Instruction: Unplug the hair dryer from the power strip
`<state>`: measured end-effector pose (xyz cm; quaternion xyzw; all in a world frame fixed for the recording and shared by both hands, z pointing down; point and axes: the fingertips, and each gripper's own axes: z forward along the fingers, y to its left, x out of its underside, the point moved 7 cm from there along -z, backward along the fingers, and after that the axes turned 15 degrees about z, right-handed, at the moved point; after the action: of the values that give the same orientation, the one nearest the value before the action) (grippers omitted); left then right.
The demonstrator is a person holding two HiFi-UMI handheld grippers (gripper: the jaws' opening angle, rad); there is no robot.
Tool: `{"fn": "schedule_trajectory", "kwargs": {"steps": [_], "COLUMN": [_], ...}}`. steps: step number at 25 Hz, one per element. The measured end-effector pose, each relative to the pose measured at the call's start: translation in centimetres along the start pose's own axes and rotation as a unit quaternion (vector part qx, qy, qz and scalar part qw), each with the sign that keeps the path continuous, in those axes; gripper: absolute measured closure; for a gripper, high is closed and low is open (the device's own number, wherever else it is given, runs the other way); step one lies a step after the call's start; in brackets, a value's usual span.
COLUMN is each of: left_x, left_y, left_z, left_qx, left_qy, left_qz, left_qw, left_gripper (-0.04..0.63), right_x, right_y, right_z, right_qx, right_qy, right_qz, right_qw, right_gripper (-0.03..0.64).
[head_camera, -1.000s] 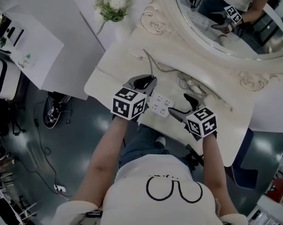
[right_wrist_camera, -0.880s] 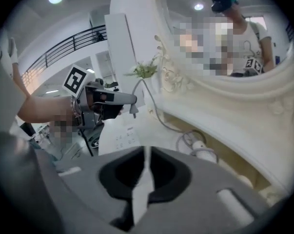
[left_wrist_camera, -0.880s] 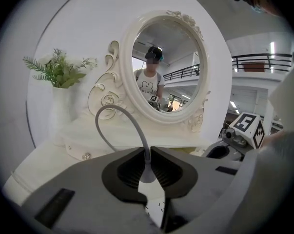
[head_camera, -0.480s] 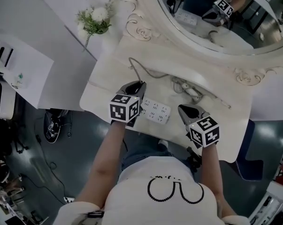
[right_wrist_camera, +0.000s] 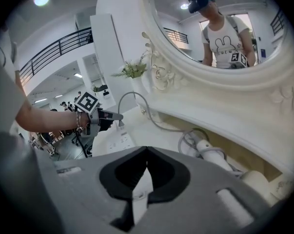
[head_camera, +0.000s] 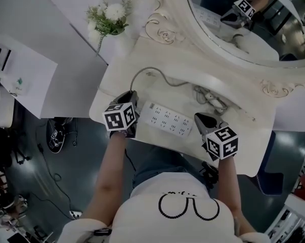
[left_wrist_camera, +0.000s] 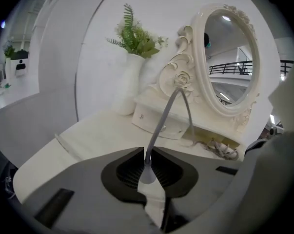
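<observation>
The white power strip lies flat on the cream dressing table, with no plug in it. My left gripper is just left of the strip, shut on the grey plug of the hair dryer's cord. That cord arcs up and right to the hair dryer, which lies under the mirror's ledge. My right gripper sits at the strip's right end, shut, with nothing between its jaws. The right gripper view shows the strip, the dryer and my left gripper off the strip.
An oval mirror in an ornate frame stands at the table's back. A vase of flowers is at the back left corner. A white counter stands left of the table. The table's front edge runs just under both grippers.
My left gripper has pulled left and down, away from the power strip, taking the plug and cord along. My right gripper's jaws, open a second ago, have closed.
</observation>
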<state>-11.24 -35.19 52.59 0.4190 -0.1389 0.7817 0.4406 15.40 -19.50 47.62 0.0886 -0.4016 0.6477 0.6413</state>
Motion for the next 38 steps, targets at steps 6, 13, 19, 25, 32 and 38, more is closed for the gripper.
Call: {"fn": "schedule_trajectory", "kwargs": {"steps": [6, 13, 19, 25, 32, 38], "left_x": [0.7, 0.5, 0.8, 2.9, 5.0, 3.3], "left_y": [3.2, 2.7, -0.4, -3.3, -5.5, -6.9], "left_z": [0.1, -1.9, -4.7, -8.3, -11.8, -15.3], "left_qx": [-0.048, -0.029, -0.006, 0.004, 0.005, 0.009], "left_qy": [-0.001, -0.023, -0.039, -0.037, -0.042, -0.12], "left_qz": [-0.011, 0.02, 0.056, 0.077, 0.092, 0.119], "left_qw": [0.9988, 0.9991, 0.9977, 0.9963, 0.9949, 0.9856], "left_gripper": [0.428, 0.31, 0.31, 0.309, 0.31, 0.31], "right_x": [-0.3, -1.0, -1.0, 1.2, 3.8, 4.6], "right_y": [1.2, 1.5, 2.0, 3.4, 4.7, 6.2], "right_z": [1.9, 0.4, -3.0, -6.3, -9.1, -11.2], "right_qx": [0.004, 0.029, 0.051, 0.046, 0.045, 0.048], "right_qy": [-0.01, -0.075, -0.152, -0.181, -0.214, -0.256], "right_qz": [0.001, 0.014, 0.012, 0.009, 0.014, 0.014], "right_qw": [1.0, 0.997, 0.987, 0.982, 0.976, 0.965], "right_gripper": [0.618, 0.618, 0.62, 0.62, 0.62, 0.62]}}
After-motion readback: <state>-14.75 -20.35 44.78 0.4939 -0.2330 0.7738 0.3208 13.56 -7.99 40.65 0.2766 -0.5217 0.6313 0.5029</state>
